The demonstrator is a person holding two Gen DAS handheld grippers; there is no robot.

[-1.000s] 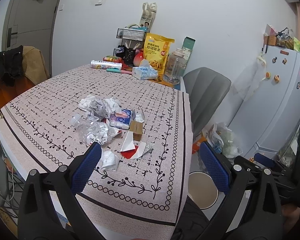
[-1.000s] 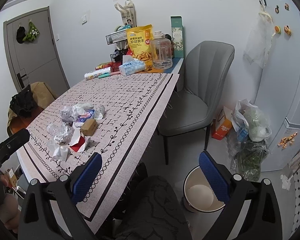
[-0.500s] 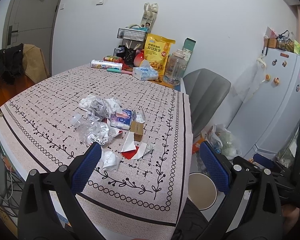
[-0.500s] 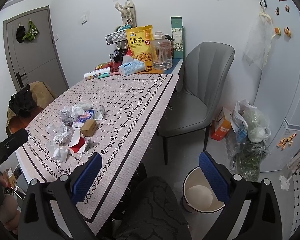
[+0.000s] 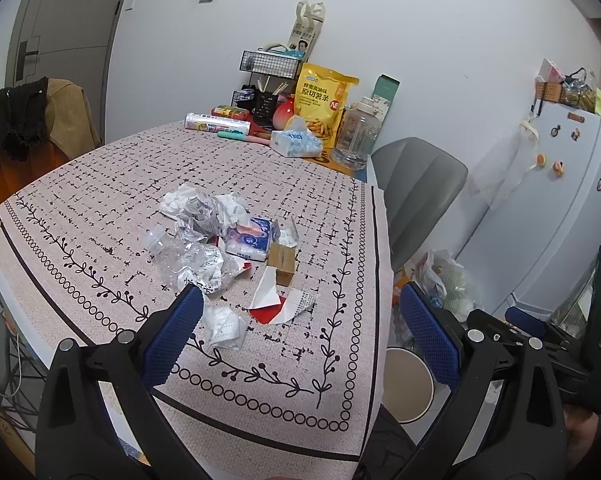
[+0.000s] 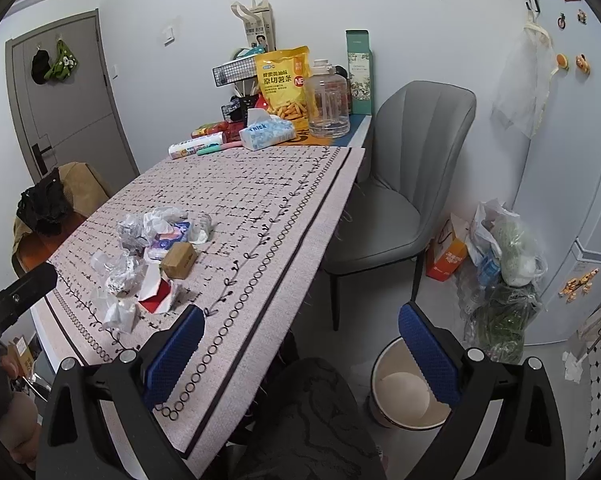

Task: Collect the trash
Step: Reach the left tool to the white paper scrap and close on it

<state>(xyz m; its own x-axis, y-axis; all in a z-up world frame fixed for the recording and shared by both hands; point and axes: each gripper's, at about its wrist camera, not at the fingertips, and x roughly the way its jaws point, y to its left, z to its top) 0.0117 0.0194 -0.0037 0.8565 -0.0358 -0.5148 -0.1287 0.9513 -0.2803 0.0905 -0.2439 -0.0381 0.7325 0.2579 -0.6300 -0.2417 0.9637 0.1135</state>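
A heap of trash lies on the patterned tablecloth (image 5: 100,184): crumpled paper (image 5: 198,210), a crushed clear bottle (image 5: 180,256), a blue tissue pack (image 5: 250,238), a small cardboard box (image 5: 282,262), a red and white wrapper (image 5: 278,304) and a white paper wad (image 5: 222,326). My left gripper (image 5: 300,330) is open above the table's near edge, its left finger beside the white wad. My right gripper (image 6: 300,348) is open off the table's right edge, above the floor. A white waste bin (image 6: 408,396) stands on the floor by its right finger. The trash heap (image 6: 152,256) sits left of it.
At the table's far end stand a yellow snack bag (image 5: 322,100), a tissue box (image 5: 296,142), a clear jug (image 5: 356,136) and a wire rack (image 5: 270,64). A grey chair (image 6: 404,184) is at the table's right. Bags of rubbish (image 6: 504,252) lean against the fridge (image 6: 572,160).
The left gripper has shifted slightly nearer the trash heap. The right gripper has barely moved. Both stay open.
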